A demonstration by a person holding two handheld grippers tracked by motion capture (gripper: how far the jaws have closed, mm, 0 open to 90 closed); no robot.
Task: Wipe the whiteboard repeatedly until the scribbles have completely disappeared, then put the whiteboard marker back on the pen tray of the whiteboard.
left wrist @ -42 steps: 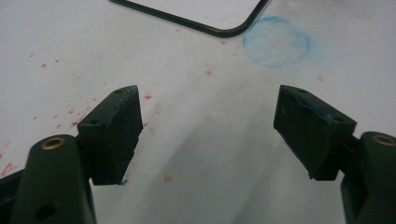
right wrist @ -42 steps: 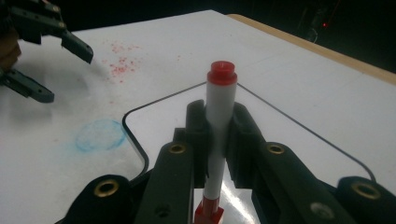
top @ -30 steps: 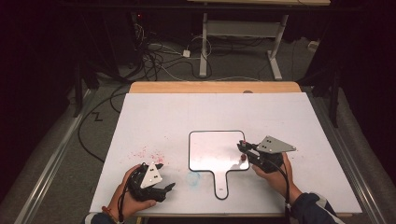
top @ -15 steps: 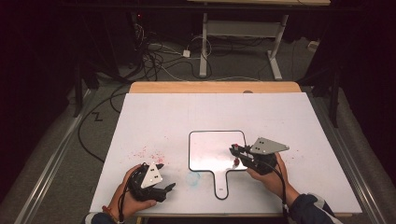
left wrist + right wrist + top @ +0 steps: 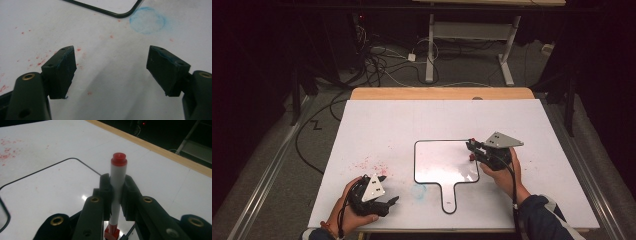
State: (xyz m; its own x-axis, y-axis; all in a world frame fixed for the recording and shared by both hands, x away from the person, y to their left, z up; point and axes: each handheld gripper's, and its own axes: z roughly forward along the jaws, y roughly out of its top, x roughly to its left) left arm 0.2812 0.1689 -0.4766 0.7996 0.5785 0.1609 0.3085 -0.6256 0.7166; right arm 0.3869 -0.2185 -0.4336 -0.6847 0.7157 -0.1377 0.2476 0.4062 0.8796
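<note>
A: Where is your right gripper (image 5: 474,148) now?

B: It is over the right edge of the small white handled board with a black rim (image 5: 446,167), at about 3 o'clock from the board's middle. Your right hand (image 5: 502,172) holds it from behind.

A: And what are its jaws doing?

B: They are pressed on a white marker pen with a red cap (image 5: 116,187). In the right gripper view the pen stands upright between the two black pads (image 5: 105,192), with the red cap above the jaws and a red end below them.

A: And your left gripper (image 5: 388,203)?

B: You hold it near the front edge of the white table cover (image 5: 412,120), at about 8 o'clock from the board. Its jaws are spread wide, with nothing between them. One pad (image 5: 62,70) has some blue stain on it.

A: What lies before it?

B: A round blue smear (image 5: 148,20) at about 1 o'clock in the left gripper view, just beside the board's corner, and small red specks (image 5: 369,164) on the cover.
</note>
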